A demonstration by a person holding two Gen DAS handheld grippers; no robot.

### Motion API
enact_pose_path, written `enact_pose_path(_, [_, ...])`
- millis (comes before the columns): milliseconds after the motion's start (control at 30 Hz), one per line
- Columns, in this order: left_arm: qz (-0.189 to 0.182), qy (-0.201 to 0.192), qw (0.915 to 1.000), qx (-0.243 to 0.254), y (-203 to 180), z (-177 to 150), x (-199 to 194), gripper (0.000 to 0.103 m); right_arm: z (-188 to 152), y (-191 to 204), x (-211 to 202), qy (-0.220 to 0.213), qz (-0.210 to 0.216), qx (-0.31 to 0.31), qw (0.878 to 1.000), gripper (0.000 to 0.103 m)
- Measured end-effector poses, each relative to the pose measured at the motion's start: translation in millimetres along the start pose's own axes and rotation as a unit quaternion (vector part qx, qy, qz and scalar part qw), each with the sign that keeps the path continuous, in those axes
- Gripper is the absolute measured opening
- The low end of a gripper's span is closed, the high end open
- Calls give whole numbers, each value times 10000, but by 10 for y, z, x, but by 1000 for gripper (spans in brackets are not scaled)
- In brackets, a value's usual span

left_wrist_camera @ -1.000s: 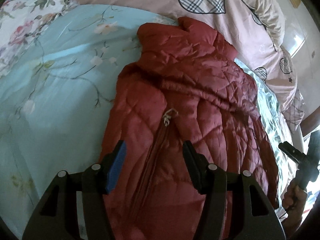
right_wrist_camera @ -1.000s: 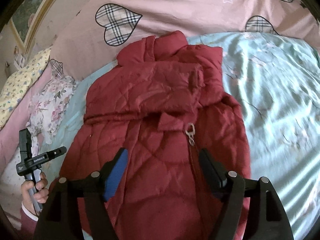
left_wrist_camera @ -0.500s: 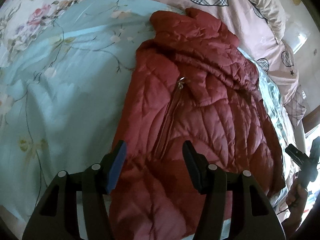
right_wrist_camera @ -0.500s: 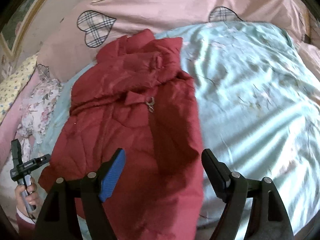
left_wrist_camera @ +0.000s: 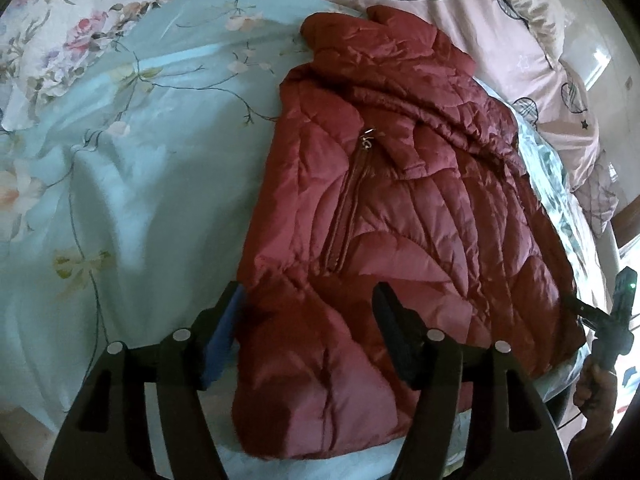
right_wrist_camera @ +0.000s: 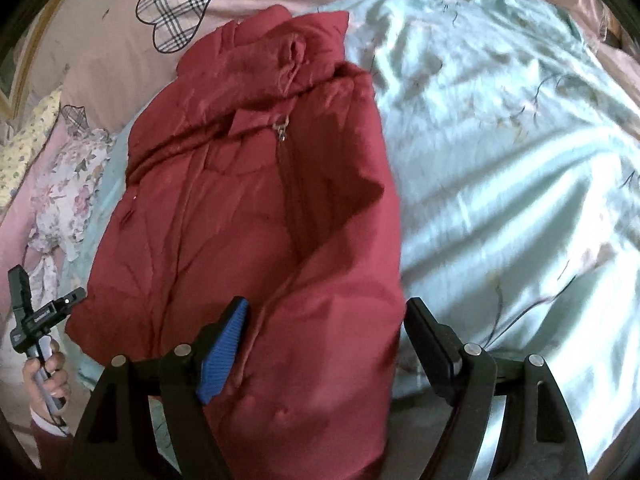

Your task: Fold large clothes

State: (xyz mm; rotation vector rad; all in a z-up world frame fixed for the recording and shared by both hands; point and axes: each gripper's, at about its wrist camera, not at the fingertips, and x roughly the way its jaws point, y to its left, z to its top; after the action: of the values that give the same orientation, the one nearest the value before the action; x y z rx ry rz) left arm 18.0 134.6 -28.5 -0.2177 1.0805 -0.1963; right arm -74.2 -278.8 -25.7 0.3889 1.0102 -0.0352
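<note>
A dark red quilted jacket (left_wrist_camera: 400, 208) lies lengthwise on a light blue floral quilt (left_wrist_camera: 132, 168), collar at the far end, sleeves folded across its upper part, zipper pull (left_wrist_camera: 367, 138) showing. My left gripper (left_wrist_camera: 308, 316) is open and empty, hovering over the jacket's near hem. In the right wrist view the same jacket (right_wrist_camera: 248, 208) fills the left half, and my right gripper (right_wrist_camera: 326, 320) is open and empty over its near hem. Each gripper shows at the edge of the other's view, held in a hand.
A pink sheet with plaid hearts (right_wrist_camera: 172, 12) lies behind the jacket. Floral pillows (left_wrist_camera: 72, 28) sit at the far left. The quilt (right_wrist_camera: 500, 140) spreads wide beside the jacket. The bed's near edge (left_wrist_camera: 360, 460) lies just under the hem.
Both grippers have pulled back toward the jacket's hem, so the whole jacket and the bed edge now show. Both stay open; the jacket lies as before.
</note>
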Motion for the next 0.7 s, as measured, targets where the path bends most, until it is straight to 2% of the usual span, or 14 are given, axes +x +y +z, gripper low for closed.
enact_pose_path(267, [5, 252, 9997, -13, 128, -163, 90, 65, -143, -81, -83, 3, -2, 22, 10000, 78])
enact_pose_path(533, [-379, 461, 9982, -95, 208, -294, 168, 66, -222, -103, -114, 61, -127, -149, 9998, 70])
enact_pose_path(700, [-471, 528, 9975, -37, 176, -338, 217, 66, -237, -105, -72, 88, -97, -97, 9999, 71])
